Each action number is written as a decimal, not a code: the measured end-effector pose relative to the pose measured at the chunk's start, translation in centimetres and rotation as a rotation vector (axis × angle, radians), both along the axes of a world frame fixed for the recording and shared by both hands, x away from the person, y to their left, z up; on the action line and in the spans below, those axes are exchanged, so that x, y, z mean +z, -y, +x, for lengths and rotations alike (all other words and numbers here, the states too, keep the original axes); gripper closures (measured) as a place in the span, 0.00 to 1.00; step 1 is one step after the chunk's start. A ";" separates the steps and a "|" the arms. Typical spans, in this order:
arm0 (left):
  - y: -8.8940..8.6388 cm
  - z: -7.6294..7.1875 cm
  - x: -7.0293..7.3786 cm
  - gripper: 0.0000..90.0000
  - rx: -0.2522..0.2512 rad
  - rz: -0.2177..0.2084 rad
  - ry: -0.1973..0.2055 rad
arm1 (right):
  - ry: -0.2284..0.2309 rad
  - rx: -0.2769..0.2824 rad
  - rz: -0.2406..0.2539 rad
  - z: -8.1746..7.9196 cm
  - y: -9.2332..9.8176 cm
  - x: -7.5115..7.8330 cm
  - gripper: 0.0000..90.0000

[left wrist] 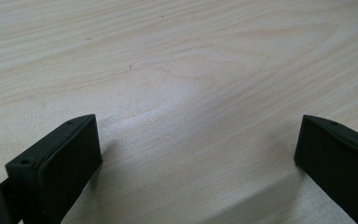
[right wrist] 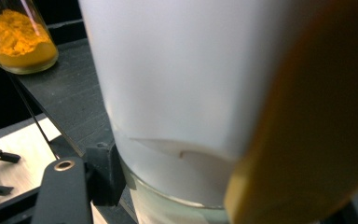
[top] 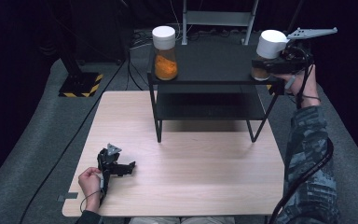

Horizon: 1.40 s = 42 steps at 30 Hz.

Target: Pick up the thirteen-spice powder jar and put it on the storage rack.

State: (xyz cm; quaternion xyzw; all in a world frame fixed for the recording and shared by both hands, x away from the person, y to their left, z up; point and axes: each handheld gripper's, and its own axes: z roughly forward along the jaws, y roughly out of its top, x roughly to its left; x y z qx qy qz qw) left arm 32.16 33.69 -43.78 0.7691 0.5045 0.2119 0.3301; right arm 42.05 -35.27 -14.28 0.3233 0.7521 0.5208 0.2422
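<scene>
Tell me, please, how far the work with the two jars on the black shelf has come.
Done: one white-lidded glass jar of orange powder stands free on the black metal shelf, at its left end. In hand: the right hand-held gripper is shut on a second white-lidded glass jar at the shelf's right end, tilted. Left: whether it is arriving or leaving cannot be told. The left hand-held gripper rests open on the light wooden table.

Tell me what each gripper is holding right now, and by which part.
The right gripper is shut on a white-lidded jar at the shelf's right end, gripping its glass body just below the lid. The left gripper rests open on the table, holding nothing.
</scene>
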 end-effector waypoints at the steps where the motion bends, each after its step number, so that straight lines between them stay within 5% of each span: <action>1: 0.0 0.0 0.0 0.00 0.000 0.000 0.000 | -0.004 -0.001 0.006 0.0 0.0 0.0 0.33; 36: 0.0 0.0 0.0 0.00 0.000 0.000 0.000 | -0.010 -0.014 0.015 -0.1 -0.1 -0.1 0.33; 42: 0.0 0.0 0.0 0.00 0.000 0.000 0.000 | -0.046 -0.023 -0.031 -0.4 -0.5 0.9 0.13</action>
